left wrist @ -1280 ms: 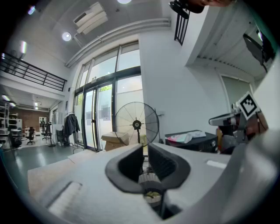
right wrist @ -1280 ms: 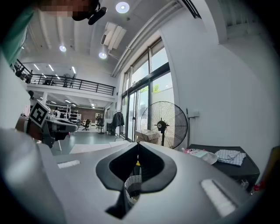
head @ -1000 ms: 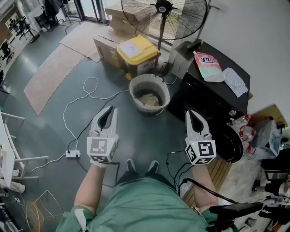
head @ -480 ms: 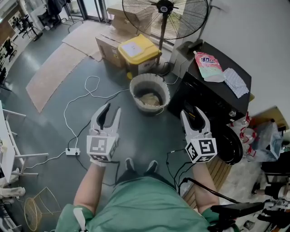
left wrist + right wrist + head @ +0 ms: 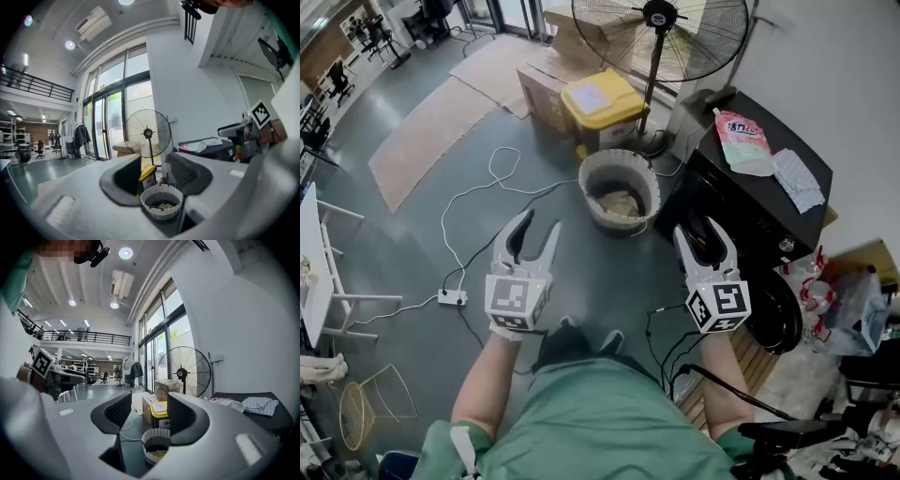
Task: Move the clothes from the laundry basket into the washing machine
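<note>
A round light-coloured laundry basket (image 5: 620, 190) stands on the grey floor with pale clothes (image 5: 622, 202) in its bottom. To its right is the black washing machine (image 5: 750, 220), its round door (image 5: 783, 300) facing right. My left gripper (image 5: 537, 225) hovers short of the basket on the left, jaws opening, nothing between them. My right gripper (image 5: 703, 232) hangs beside the machine's front corner, jaws also opening and empty. The left gripper view frames the basket (image 5: 161, 206) between the jaws of the left gripper (image 5: 152, 171); in the right gripper view the basket (image 5: 155, 446) sits below the right gripper (image 5: 149, 413).
Behind the basket stand a large fan (image 5: 661, 37), a yellow-lidded bin (image 5: 600, 103) and cardboard boxes (image 5: 548, 89). A white cable runs to a power strip (image 5: 452, 297) on the floor at left. A detergent pouch (image 5: 741, 141) and a cloth (image 5: 797, 180) lie on the machine.
Both grippers went from shut to open, the left spreading wider. The left one has edged forward towards the basket.
</note>
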`<state>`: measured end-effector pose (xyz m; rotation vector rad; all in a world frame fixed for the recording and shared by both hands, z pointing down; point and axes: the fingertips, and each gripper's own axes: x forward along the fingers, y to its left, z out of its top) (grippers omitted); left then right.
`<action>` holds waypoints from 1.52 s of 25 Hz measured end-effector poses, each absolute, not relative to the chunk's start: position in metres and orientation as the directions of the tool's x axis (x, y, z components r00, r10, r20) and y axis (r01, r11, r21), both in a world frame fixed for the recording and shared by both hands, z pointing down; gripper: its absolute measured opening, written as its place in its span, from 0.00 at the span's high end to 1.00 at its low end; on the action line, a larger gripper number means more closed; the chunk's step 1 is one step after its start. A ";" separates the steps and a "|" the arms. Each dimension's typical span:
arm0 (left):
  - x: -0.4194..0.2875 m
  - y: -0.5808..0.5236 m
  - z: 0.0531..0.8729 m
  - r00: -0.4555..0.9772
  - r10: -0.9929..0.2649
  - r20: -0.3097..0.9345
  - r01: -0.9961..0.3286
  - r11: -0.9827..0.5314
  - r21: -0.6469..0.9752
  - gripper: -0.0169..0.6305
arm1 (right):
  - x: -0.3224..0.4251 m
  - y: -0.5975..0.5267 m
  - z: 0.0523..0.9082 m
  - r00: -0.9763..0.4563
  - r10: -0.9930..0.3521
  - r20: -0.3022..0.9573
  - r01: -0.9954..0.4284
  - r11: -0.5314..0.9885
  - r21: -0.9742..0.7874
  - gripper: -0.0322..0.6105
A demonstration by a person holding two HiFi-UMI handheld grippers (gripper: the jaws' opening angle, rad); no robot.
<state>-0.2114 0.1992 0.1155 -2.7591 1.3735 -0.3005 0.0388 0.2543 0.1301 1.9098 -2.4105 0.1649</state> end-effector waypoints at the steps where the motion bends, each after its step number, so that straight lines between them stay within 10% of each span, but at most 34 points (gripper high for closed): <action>1: -0.214 0.199 0.118 0.580 -0.799 0.158 -0.790 -0.599 -0.127 0.67 | 0.039 0.252 0.132 -0.232 -0.965 0.118 -0.972 0.228 -0.049 0.61; 38: -0.250 -0.115 0.216 0.649 -0.714 0.262 -0.739 -0.673 -0.004 0.67 | -0.002 -0.049 0.226 -0.166 -0.921 0.354 -0.986 0.164 -0.036 0.61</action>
